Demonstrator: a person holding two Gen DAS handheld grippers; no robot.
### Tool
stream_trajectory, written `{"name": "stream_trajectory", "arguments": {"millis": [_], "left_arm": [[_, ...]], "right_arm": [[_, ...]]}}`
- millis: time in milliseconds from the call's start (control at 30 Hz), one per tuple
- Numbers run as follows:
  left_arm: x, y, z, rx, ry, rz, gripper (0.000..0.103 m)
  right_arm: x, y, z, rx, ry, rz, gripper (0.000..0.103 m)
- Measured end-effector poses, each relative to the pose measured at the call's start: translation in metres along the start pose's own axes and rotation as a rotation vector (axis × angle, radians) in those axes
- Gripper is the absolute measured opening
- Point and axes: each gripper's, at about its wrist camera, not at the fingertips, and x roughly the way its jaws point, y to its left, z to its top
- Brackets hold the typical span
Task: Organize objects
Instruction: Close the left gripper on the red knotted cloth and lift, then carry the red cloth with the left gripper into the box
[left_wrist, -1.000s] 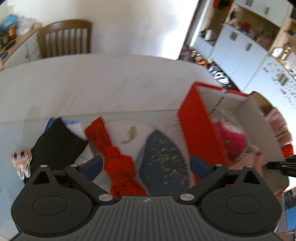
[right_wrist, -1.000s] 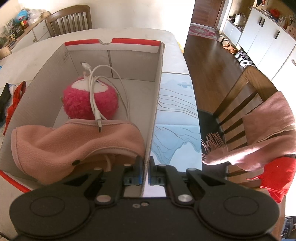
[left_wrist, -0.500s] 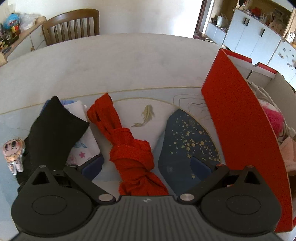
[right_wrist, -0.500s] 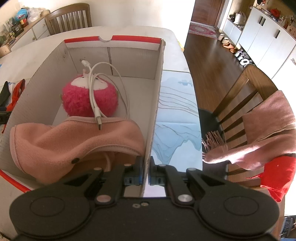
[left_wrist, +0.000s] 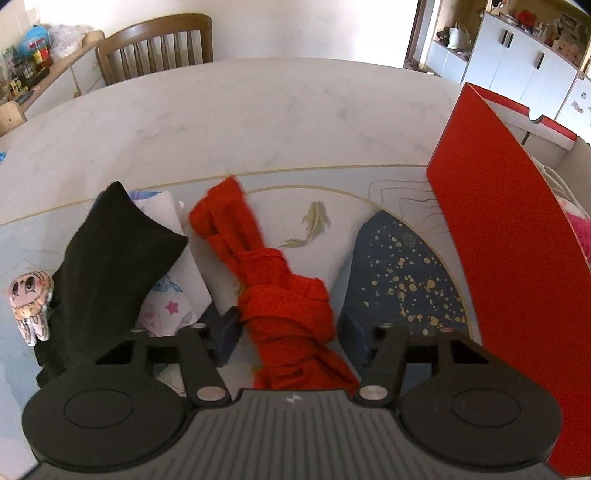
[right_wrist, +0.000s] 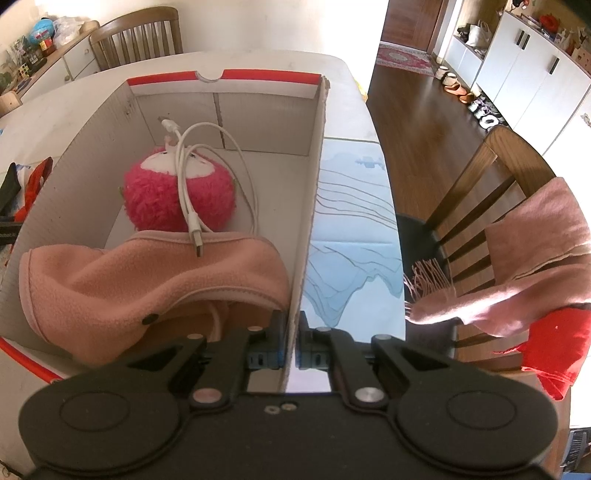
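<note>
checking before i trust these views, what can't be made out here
- Left wrist view: the lower end of the red cloth is hidden behind the left gripper body.
- Right wrist view: box floor under the pink fleece is covered.
- Right wrist view: white cable far end runs behind the pink plush.

Seen from the left gripper (left_wrist: 286, 332), the lower end of the knotted red cloth (left_wrist: 284, 295) disappears under the gripper's body, so whether its closing jaws already press the cloth cannot be told. To its left, a black pouch (left_wrist: 110, 266) covers most of a patterned white packet (left_wrist: 173, 295). To its right, the red box (left_wrist: 498, 258) is cut by the picture's edge. Ahead of the right gripper (right_wrist: 291, 349), a pink fleece hat (right_wrist: 147, 288) hides the box floor nearest the gripper, and a white cable (right_wrist: 184, 177) runs beneath it out of sight. Shelf items far behind are too small to identify.
</note>
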Motion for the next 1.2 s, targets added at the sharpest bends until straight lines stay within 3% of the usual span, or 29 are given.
{"name": "stream_trajectory", "arguments": {"millis": [200, 533, 900, 1200], "left_arm": [[-0.008, 0.001, -0.004, 0.021, -0.018, 0.001, 0.037], [-0.051, 0.003, -0.004, 0.024, -0.079, -0.069, 0.035], [-0.123, -0.034, 0.014, 0.094, -0.154, -0.259, 0.035], [-0.14, -0.098, 0.04, 0.174, -0.171, -0.404, 0.035]], "right_arm": [[0.001, 0.001, 0.0, 0.002, -0.001, 0.001, 0.004], [0.001, 0.002, 0.001, -0.002, 0.0, -0.004, 0.004], [0.001, 0.002, 0.002, 0.001, -0.002, -0.004, 0.004], [-0.001, 0.001, 0.002, 0.005, -0.005, 0.003, 0.005]]}}
